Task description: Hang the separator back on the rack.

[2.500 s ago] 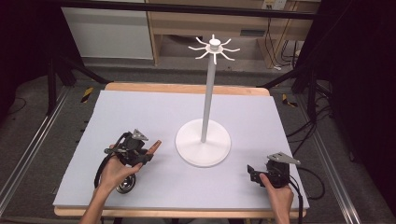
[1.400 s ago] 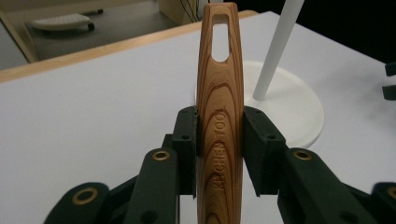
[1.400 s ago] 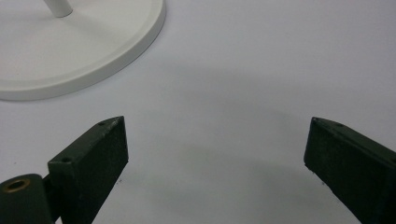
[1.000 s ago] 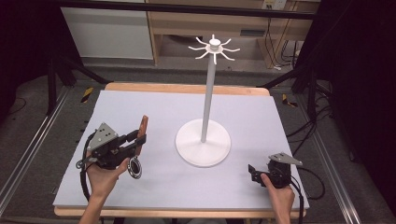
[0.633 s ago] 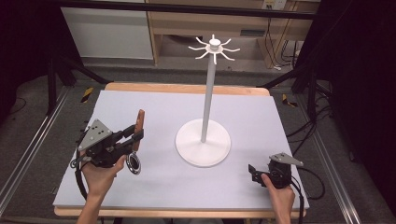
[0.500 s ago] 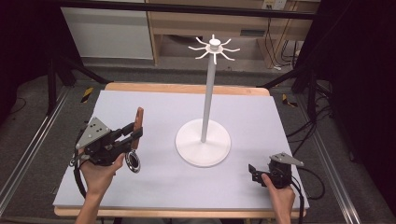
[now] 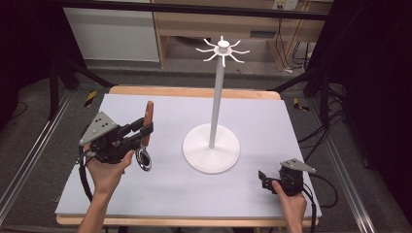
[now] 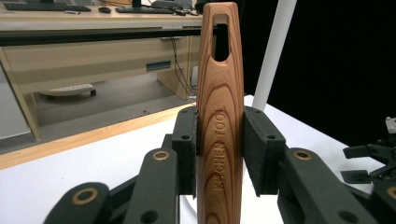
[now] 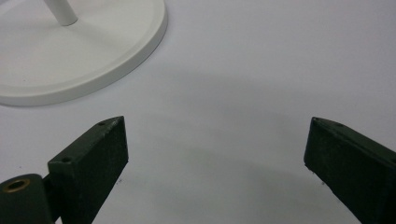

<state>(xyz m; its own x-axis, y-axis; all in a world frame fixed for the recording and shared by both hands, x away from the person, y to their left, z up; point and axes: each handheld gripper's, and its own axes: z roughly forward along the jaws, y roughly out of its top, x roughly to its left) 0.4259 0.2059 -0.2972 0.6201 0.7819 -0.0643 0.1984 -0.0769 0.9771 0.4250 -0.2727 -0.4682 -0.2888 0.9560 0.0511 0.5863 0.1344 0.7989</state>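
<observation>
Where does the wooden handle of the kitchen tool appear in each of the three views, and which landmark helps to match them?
High view: the wooden handle stands left of centre, clamped in the left gripper.
Left gripper view: centre, upright between the two pads.
Right gripper view: not in it.
Shared landmark: the white stand, seen as a pole or round base.

A reddish-brown wood grain is shown on the utensil handle (image 8: 219,116). The stand (image 7: 212,145) is white, the desk (image 7: 252,194) pale grey, edged in light wood.
</observation>
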